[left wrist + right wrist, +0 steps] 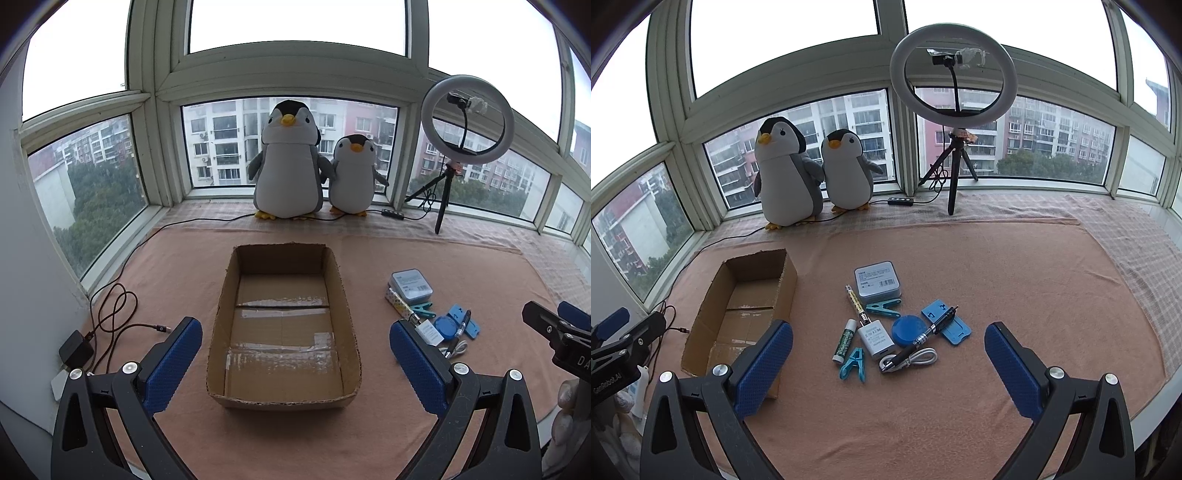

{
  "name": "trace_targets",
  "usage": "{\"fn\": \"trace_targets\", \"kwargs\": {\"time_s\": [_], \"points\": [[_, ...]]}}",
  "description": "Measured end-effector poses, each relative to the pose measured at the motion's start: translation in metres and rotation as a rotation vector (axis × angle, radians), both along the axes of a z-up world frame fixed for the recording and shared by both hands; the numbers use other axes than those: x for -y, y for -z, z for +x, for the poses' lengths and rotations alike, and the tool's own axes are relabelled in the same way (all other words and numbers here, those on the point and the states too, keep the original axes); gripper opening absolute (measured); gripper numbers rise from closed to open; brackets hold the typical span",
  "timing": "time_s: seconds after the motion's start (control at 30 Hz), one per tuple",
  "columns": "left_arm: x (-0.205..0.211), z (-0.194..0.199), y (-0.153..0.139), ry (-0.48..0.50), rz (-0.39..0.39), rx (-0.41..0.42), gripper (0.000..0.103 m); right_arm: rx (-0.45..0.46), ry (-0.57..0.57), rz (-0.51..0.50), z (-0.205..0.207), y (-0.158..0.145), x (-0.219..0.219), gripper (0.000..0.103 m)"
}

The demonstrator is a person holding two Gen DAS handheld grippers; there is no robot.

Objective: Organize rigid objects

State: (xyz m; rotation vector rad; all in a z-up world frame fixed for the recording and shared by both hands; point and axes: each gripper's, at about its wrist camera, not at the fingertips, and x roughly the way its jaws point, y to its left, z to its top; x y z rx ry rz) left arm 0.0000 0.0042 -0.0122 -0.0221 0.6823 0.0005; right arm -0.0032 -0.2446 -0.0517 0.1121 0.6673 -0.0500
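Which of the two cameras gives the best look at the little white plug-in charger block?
The right wrist view. There the small white charger block lies unobstructed in the middle of the clutter, its printed face visible. In the left wrist view, the open left gripper's blue finger pad hides most of it, leaving only a white corner.

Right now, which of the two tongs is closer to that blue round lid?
The right tongs. They hang open just short of the small pile where the blue round lid lies. The left tongs are open over the cardboard box, off to the lid's left.
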Motion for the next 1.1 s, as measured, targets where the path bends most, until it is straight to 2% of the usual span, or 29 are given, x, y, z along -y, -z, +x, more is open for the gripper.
{"fn": "trace_targets", "kwargs": {"time_s": [0.33, 0.57, 0.87, 1.1], "points": [[-0.003, 0.005, 0.003, -0.008, 0.002, -0.011, 0.103, -0.011, 0.005, -0.007, 0.001, 0.003, 0.002, 0.103], [-0.015, 0.016, 0.015, -0.038, 0.01, -0.047, 0.103, -0.026, 0.007, -0.014, 0.003, 0.005, 0.001, 0.103], [-0.045, 0.038, 0.046, -0.099, 0.02, -0.116, 0.103, -0.067, 0.01, -0.001, 0.009, 0.018, 0.009, 0.103], [-0.071, 0.059, 0.078, -0.139, 0.015, -0.177, 0.101, -0.103, -0.006, 0.047, 0.016, 0.034, 0.022, 0.103]]}}
